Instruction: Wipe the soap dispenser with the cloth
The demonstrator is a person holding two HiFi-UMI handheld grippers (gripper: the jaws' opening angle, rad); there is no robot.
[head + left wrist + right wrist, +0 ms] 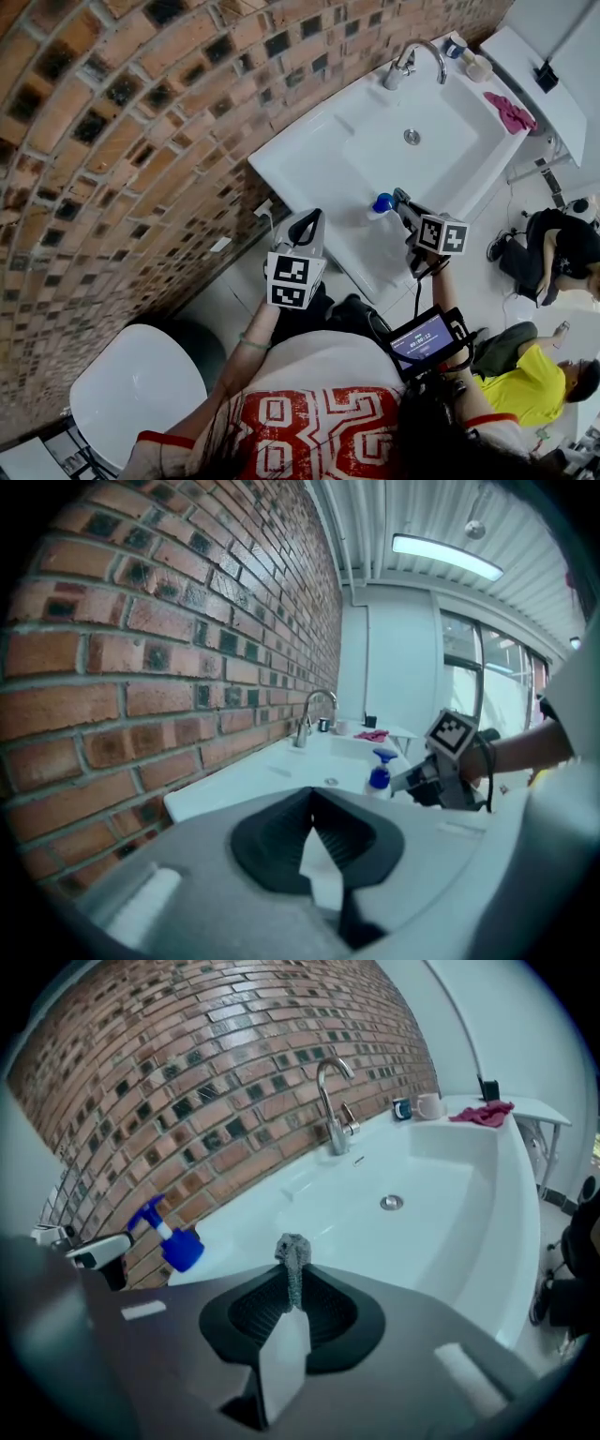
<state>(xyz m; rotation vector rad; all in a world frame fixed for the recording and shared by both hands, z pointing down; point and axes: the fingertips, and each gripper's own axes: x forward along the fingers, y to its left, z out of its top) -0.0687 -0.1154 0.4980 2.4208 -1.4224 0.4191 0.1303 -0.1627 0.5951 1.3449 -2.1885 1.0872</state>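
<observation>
Right gripper view: of the grey cloth we see only a tuft above the closed jaws of the right claw. The rest is pinched out of sight. The soap dispenser shows only its blue pump head, and its bottle sits behind the claw's housing.

Head view: the right claw partly covers the dispenser's bottle, and we cannot make out the tuft. A small dark object on the white desk beyond the sink is too small to identify. A person in dark clothes runs off the right edge.
</observation>
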